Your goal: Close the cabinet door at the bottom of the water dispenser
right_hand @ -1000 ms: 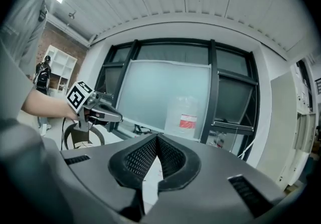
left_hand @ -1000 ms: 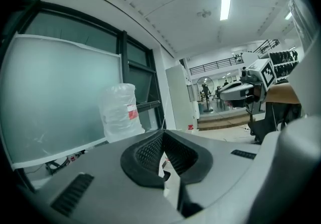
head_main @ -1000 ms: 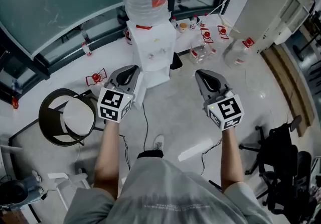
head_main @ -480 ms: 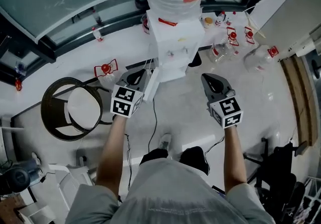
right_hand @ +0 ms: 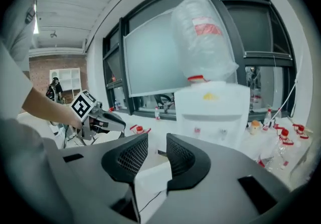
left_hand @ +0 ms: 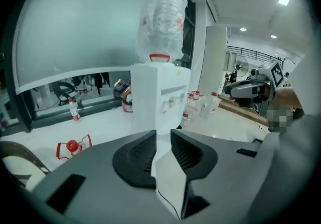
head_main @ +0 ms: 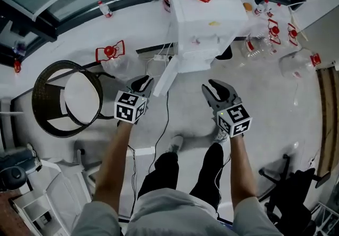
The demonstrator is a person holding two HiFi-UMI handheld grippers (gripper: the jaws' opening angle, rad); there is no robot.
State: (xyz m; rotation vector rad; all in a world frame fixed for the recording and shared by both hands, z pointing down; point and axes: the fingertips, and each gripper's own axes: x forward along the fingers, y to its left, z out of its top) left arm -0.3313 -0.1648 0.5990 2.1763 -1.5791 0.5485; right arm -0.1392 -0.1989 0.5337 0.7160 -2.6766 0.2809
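The cabinet door (head_main: 165,79) hangs open at the foot of the water dispenser (head_main: 209,34), just beside the left gripper (head_main: 143,82). Its fingers and the right gripper's (head_main: 211,91) are opening, with nothing between them. A glancing shove might rock the dispenser or bounce the door back.

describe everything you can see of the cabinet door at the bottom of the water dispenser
The cabinet door is a plain white flat panel, plastic-looking, hinged at the lower front of the water dispenser. It stands upright and swung wide open, its free edge pointing out over the pale floor. Only the dispenser is seen touching it, at the hinge side. No handle shows.
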